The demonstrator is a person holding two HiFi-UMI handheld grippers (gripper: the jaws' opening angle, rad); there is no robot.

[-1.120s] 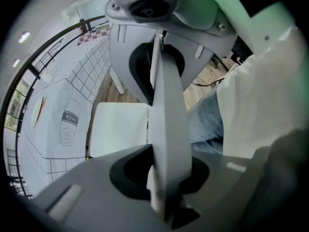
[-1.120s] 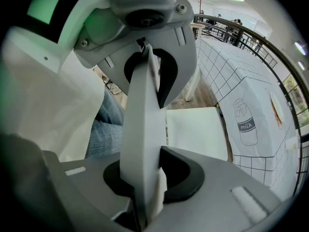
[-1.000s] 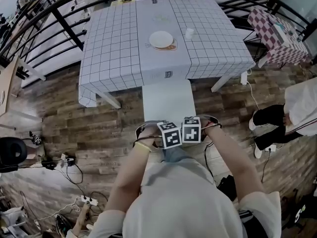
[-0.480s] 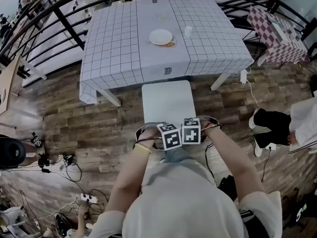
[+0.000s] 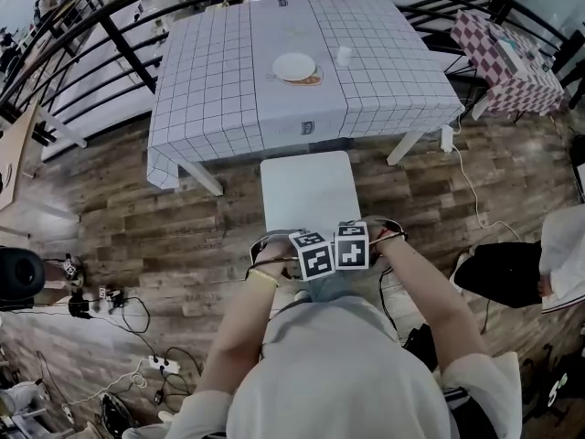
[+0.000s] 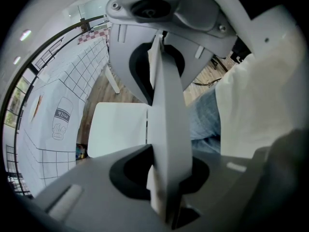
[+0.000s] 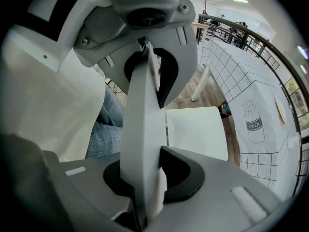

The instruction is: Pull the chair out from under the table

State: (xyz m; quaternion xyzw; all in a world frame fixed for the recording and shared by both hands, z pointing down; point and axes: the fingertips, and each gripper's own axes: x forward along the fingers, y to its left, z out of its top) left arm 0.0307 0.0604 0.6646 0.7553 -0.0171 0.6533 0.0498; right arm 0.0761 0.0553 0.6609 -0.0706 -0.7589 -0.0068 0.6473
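At the far left, cables point(image 5: 119, 300) lie scattered on the wooden floor point(image 5: 183, 236), with a dark railing point(image 5: 91, 26) curving above them. Right of that stands the bench point(image 5: 210, 90) under a grid-patterned cloth, carrying a white plate point(image 5: 294, 67) and, just to its right, a small white cup point(image 5: 344, 57). The white chair point(image 5: 309, 190) stands in front of the bench's near side, its seat almost wholly out in the open, the far edge just beside the cloth's hanging hem. At the near end of the chair, the left hand-held gripper point(image 5: 313, 256) points straight down, its jaws part-way closed and clamped on the top edge of the backrest point(image 6: 166, 105), which fills the gap between them in the left gripper view. Touching it on the right, the right hand-held gripper point(image 5: 353, 245) points down likewise, and its jaws pinch the same backrest edge. Both gripper views show the seat beyond the jaws, along with a milk-carton drawing point(image 7: 253, 115) on the cloth. Farther right stands a second table point(image 5: 512, 62) with a red checked cloth, and a person point(image 5: 512, 273) in dark trousers sits at the right edge.
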